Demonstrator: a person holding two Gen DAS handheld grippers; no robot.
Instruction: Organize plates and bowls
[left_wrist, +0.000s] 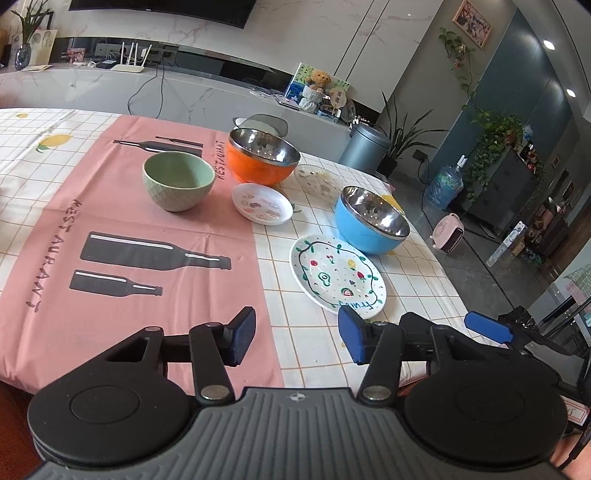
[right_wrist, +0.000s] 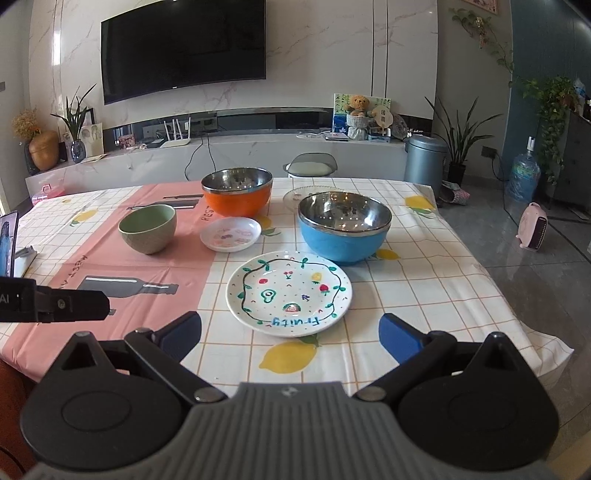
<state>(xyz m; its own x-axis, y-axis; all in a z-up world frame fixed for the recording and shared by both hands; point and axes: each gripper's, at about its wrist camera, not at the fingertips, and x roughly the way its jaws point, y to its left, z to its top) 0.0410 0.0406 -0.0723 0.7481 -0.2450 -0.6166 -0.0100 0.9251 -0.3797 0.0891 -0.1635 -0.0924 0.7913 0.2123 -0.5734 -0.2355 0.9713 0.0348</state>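
Both tongs are spread wide and empty: left tongs (left_wrist: 297, 338), right tongs (right_wrist: 290, 334), low over the worktop (right_wrist: 424, 295). Just ahead lies the painted plate (right_wrist: 288, 291), lettered "Fruity". Behind it stands the blue bowl (right_wrist: 344, 232); further left, the small saucer (right_wrist: 230, 233), green bowl (right_wrist: 147, 228) and orange bowl (right_wrist: 237, 196). A clear dish (left_wrist: 317, 180), perhaps glass, lies beyond. The pink cloth (left_wrist: 110, 236) reads "RESTAURANT".

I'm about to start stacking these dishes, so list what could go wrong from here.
1. The white fruit-painted plate lies flat on the tablecloth, so the open right tool may push it rather than catch its rim.
2. The blue steel-lined bowl sits just behind that plate; a forward slide could knock it.
3. The clear glass plate is hard to see and half hidden behind the bowls.
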